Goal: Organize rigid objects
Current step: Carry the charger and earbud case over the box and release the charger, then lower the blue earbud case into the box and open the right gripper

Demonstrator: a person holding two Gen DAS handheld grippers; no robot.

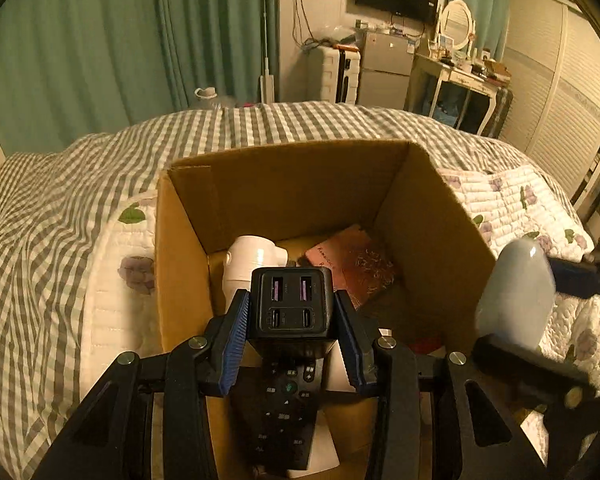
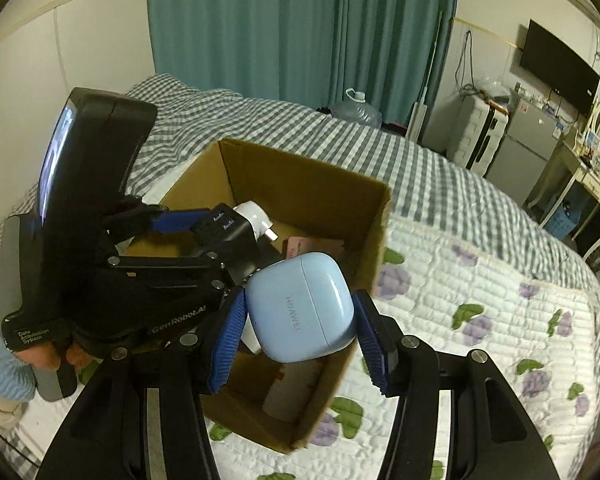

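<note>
My left gripper (image 1: 291, 312) is shut on a black multi-port USB charger (image 1: 291, 304) and holds it over the open cardboard box (image 1: 188, 248). Inside the box lie a white plug adapter (image 1: 252, 258), a pink booklet (image 1: 352, 260) and a black remote control (image 1: 286, 400). My right gripper (image 2: 300, 324) is shut on a light blue Huawei earbuds case (image 2: 300, 306), held above the box's right side (image 2: 376, 240). The left gripper with the charger (image 2: 224, 226) shows in the right wrist view. The earbuds case (image 1: 516, 296) shows at the right of the left wrist view.
The box sits on a bed with a floral quilt (image 2: 480, 300) and a grey checked blanket (image 1: 60, 220). Green curtains (image 1: 100, 40), a fridge (image 1: 384, 64), a suitcase and a dressing table (image 1: 460, 76) stand beyond the bed.
</note>
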